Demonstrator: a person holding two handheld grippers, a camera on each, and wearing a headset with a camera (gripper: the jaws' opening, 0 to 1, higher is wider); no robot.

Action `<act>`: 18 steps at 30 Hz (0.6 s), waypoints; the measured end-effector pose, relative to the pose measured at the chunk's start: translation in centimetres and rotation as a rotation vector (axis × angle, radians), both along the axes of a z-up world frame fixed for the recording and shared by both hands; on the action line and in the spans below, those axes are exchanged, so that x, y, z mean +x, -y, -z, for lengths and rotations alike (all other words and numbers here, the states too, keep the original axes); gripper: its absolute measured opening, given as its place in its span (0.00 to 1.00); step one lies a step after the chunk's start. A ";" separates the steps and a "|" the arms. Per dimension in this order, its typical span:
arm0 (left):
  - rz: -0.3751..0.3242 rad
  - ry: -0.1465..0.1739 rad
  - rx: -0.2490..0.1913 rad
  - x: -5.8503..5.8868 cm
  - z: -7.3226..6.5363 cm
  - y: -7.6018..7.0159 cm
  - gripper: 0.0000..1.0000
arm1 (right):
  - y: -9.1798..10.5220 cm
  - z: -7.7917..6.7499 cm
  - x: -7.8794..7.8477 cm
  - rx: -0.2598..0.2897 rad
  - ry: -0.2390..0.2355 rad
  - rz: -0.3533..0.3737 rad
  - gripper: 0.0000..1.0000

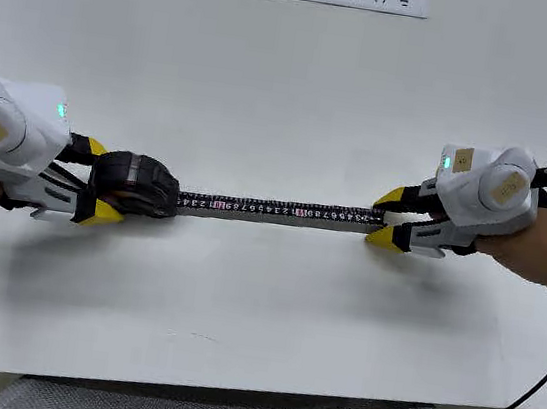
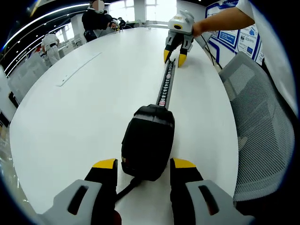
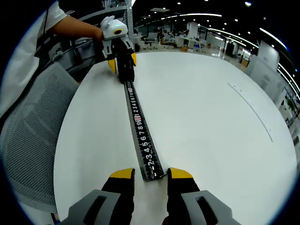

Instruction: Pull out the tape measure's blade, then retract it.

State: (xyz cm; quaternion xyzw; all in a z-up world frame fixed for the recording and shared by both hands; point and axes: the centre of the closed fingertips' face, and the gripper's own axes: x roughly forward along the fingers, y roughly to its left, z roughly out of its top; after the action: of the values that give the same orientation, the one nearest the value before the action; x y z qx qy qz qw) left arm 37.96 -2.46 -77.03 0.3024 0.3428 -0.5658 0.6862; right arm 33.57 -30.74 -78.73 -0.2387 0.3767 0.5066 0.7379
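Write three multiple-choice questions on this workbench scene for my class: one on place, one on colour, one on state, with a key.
1. Where is the tape measure case?
A. between the left gripper's jaws
B. between the right gripper's jaws
C. on the floor

2. What colour is the case?
A. yellow
B. black
C. red

3. How is the blade?
A. fully retracted
B. coiled up
C. pulled out along the table

Key:
1 A, the left gripper view shows it between that gripper's jaws.
2 B, its shell is black in all views.
3 C, the numbered blade reaches from the case to the right gripper.
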 end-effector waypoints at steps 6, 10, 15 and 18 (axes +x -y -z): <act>-0.005 -0.002 -0.008 0.0 -0.1 0.0 0.40 | -0.1 0.0 0.0 0.002 -0.002 0.003 0.24; -0.019 -0.002 -0.018 0.1 -0.3 -0.1 0.40 | 0.0 -0.2 0.0 0.004 0.002 0.012 0.25; -0.102 -0.023 -0.075 0.3 -0.7 -0.4 0.43 | -0.3 -1.3 0.2 0.067 0.009 0.096 0.29; -0.154 -0.038 -0.122 -0.1 -1.3 -0.6 0.47 | -0.6 -1.7 -0.1 0.092 0.008 0.134 0.32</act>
State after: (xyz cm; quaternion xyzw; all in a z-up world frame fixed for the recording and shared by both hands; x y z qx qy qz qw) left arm 37.90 -1.88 -75.76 0.2222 0.3429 -0.5368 0.7382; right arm 33.43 -30.18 -77.06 -0.1808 0.3653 0.4717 0.7819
